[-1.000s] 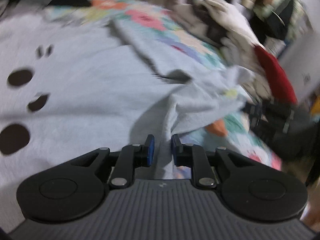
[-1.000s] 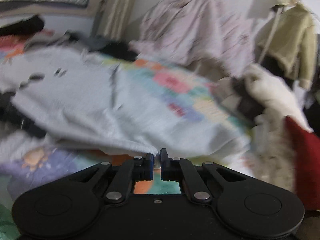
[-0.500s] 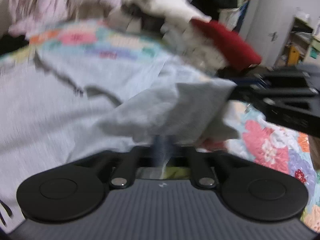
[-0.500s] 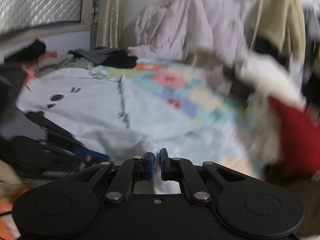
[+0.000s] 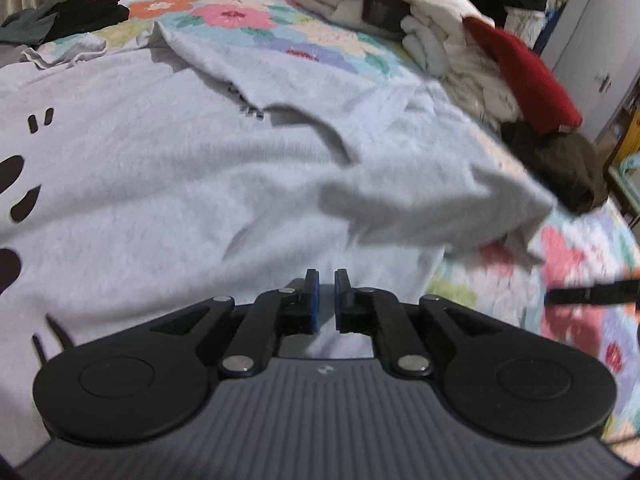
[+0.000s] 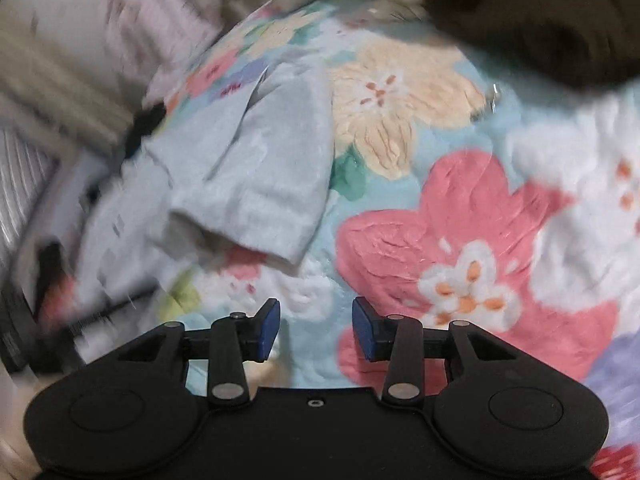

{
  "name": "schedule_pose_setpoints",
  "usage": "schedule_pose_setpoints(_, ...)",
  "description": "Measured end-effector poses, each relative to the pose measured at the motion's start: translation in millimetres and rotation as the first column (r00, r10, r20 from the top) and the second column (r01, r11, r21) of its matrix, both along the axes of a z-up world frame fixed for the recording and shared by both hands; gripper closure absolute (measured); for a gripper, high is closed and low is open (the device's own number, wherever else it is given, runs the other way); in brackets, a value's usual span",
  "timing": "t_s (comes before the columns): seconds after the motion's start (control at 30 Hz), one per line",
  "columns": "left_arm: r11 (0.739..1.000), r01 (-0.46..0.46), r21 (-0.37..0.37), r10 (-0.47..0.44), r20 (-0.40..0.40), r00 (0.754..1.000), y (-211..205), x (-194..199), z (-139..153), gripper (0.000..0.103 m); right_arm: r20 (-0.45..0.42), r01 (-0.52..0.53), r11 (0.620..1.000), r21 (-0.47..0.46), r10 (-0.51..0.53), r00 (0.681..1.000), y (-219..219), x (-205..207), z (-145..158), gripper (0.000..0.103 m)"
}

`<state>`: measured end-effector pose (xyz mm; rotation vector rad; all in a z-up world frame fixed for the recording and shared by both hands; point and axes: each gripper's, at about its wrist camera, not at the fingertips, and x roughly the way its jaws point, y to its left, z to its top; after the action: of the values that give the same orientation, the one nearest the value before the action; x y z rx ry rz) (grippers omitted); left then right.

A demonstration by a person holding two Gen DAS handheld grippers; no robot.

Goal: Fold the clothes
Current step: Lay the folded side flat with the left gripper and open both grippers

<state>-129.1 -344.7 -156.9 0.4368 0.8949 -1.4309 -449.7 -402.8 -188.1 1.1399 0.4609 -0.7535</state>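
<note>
Jaws parted, right gripper [image 6: 314, 328] beside grey sweatshirt [image 6: 256, 168].

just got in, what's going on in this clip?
A person with a handheld gripper in each hand is folding a light grey sweatshirt with a black print, spread on a floral bedspread. One sleeve lies folded across the body, its cuff hanging over the sweatshirt's edge. The right gripper is open and empty above the bedspread, the cuff ahead and to its left. The left gripper shows only a narrow gap with nothing visibly pinched. Other clothes are piled at the far side.
</note>
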Motion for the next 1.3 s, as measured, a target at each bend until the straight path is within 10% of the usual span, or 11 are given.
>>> schedule_pose_setpoints(0.17, 1.0, -0.001, -0.002, 0.001, -0.019, 1.0, 28.0, -0.1, 2.9, 0.069, 0.193, 0.104, 0.988, 0.111, -0.125, 0.973, -17.8, 5.4, -10.8, 0.044)
schedule_pose_setpoints(0.53, 0.998, 0.012, 0.054, -0.012, 0.001, 1.0, 58.1, -2.1, -0.8, 0.052, 0.28, 0.213, 0.965, 0.156, -0.25, 0.927, -37.4, 21.4, -20.3, 0.04)
schedule_pose_setpoints(0.6, 0.998, 0.023, 0.059, -0.025, 0.037, 0.999, 54.0, -6.1, -2.0, 0.046, 0.295, 0.231, 0.959, 0.165, -0.272, 0.916, -41.0, 24.3, -22.0, 0.047)
schedule_pose_setpoints(0.63, 0.998, 0.028, 0.057, -0.031, 0.056, 0.998, 51.2, -7.9, -3.3, 0.046, 0.302, 0.241, 0.956, 0.169, -0.283, 0.91, -42.8, 25.8, -22.9, 0.076)
schedule_pose_setpoints(0.67, 0.998, 0.019, 0.052, -0.022, 0.059, 0.998, 48.7, -6.8, -4.6, 0.046, 0.295, 0.24, 0.959, 0.149, -0.275, 0.915, -46.8, 28.7, -21.7, 0.093)
schedule_pose_setpoints(0.73, 0.999, -0.005, 0.041, 0.002, 0.059, 0.998, 43.6, -3.7, -7.0, 0.052, 0.224, 0.197, 0.98, 0.022, -0.197, 0.955, -62.4, 39.7, -12.7, 0.093)
schedule_pose_setpoints(0.87, 1.0, -0.001, 0.029, -0.001, 0.064, 0.998, 38.2, 0.3, -1.4, 0.096, 0.188, 0.129, 0.973, -0.19, -0.093, 0.978, -83.7, 45.4, 27.0, 0.094)
schedule_pose_setpoints(1.03, 0.999, -0.016, -0.036, 0.018, 0.054, 0.998, 58.2, 1.3, 31.1, 0.1, 0.124, 0.051, 0.909, -0.414, 0.001, 0.992, -58.0, 17.7, 94.1, 0.095)
schedule_pose_setpoints(1.17, 0.996, -0.032, -0.081, 0.035, 0.032, 0.999, 80.5, 3.2, 51.1, 0.1, -0.109, -0.045, 0.838, -0.544, -0.017, 0.994, -32.1, -2.6, 106.7, 0.1)
schedule_pose_setpoints(1.3, 1.0, -0.021, -0.009, 0.022, 0.047, 0.999, 84.4, 0.0, 38.0, 0.1, -0.242, -0.067, 0.889, -0.454, -0.051, 0.969, -33.4, -19.4, 72.4, 0.1)
